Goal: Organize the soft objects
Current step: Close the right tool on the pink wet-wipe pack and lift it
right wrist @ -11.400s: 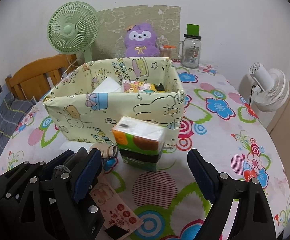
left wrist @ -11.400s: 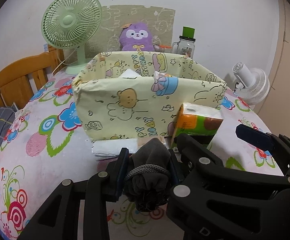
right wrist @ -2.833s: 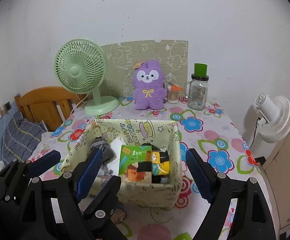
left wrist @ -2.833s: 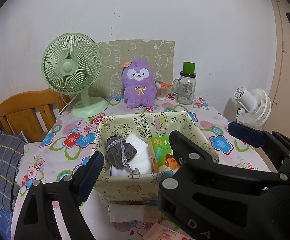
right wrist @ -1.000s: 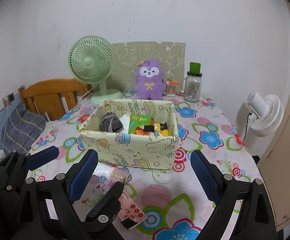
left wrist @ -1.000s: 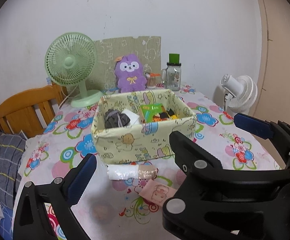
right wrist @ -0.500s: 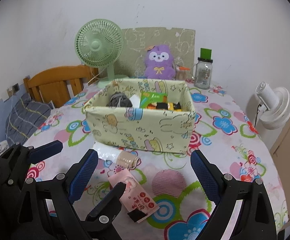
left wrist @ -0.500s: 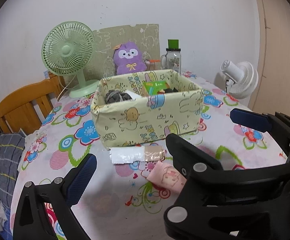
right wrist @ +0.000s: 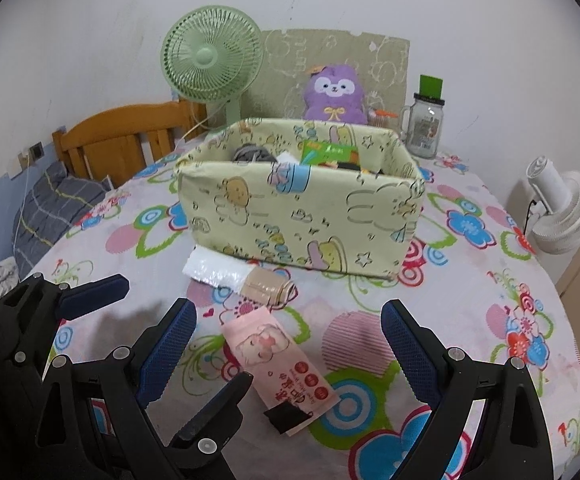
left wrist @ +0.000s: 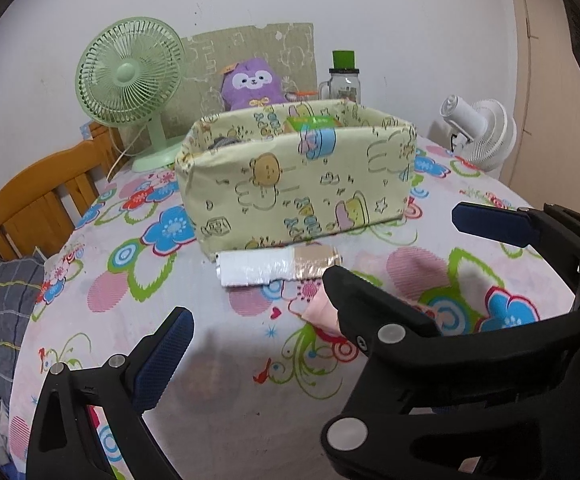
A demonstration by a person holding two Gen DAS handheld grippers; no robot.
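Flower-printed cloth covers the round worktop (right wrist: 490, 280), which stands against a pale wall. At its far edge sit a mint-green desk fan (right wrist: 212, 60), a purple plush toy (right wrist: 334, 94) and a glass jar with a green lid (right wrist: 426, 124); a small white fan (right wrist: 562, 208) stands off to the right. Mid-worktop sits a pale yellow fabric storage box with cartoon prints (right wrist: 298, 216), holding a grey drawstring pouch (right wrist: 252, 153) on its left side and a green-and-orange tissue pack (right wrist: 330, 154) to the right of it. Just in front of the box lies a plastic-wrapped roll, white at one end and beige at the other (right wrist: 238, 278), and nearer still a flat pink packet (right wrist: 278, 364). The left gripper (left wrist: 318, 276) and the right gripper (right wrist: 288, 354) both hang above the cloth with blue-padded fingers (right wrist: 408, 350) spread wide, grasping nothing; the pink packet lies between the right pair.
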